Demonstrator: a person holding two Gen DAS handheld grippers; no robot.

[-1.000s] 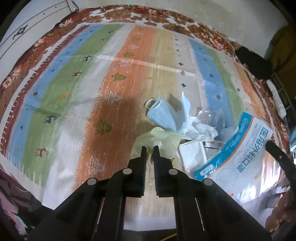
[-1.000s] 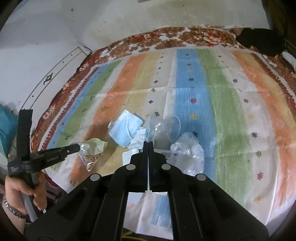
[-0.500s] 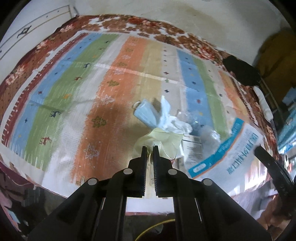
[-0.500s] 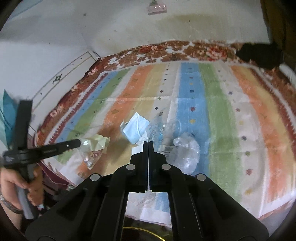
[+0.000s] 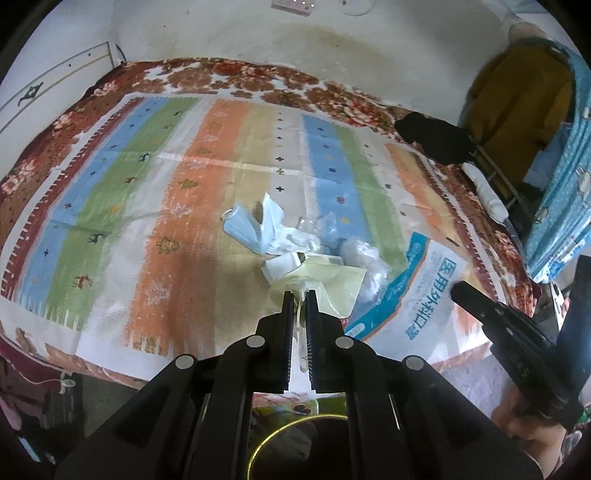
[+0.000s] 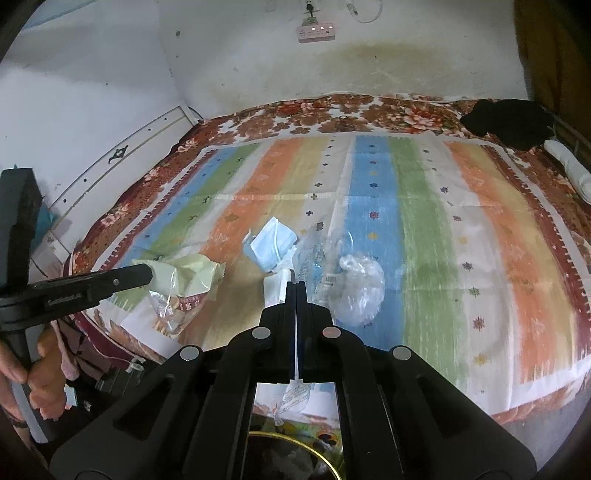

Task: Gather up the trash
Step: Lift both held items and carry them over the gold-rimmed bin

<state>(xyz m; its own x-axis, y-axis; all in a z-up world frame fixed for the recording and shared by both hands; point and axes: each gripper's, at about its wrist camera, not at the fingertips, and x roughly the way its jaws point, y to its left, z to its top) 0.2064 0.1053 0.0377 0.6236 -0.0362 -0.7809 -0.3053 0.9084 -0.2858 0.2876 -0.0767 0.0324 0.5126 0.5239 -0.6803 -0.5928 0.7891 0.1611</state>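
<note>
My left gripper (image 5: 300, 295) is shut on a pale yellow plastic wrapper (image 5: 325, 280), lifted above the near edge of the striped mat (image 5: 184, 206). My right gripper (image 6: 296, 287) is shut on a white and blue mask package (image 5: 417, 295), which shows edge-on between its fingers and hangs below them. On the mat lies a trash pile: a blue face mask (image 6: 271, 245), white tissue (image 5: 295, 240) and a crumpled clear bag (image 6: 360, 286). The gold rim of a bin (image 5: 291, 435) shows beneath both grippers.
A black cloth (image 5: 432, 138) lies at the bed's far right corner on the floral blanket (image 6: 332, 110). Blue patterned fabric (image 5: 561, 184) hangs at the right. A power strip (image 6: 316, 32) is on the wall. A hand (image 6: 40, 369) grips the left tool's handle.
Both grippers drew back and up from the pile, carrying the yellow wrapper and the mask package. The bed edge and the bin's gold rim came into view below.
</note>
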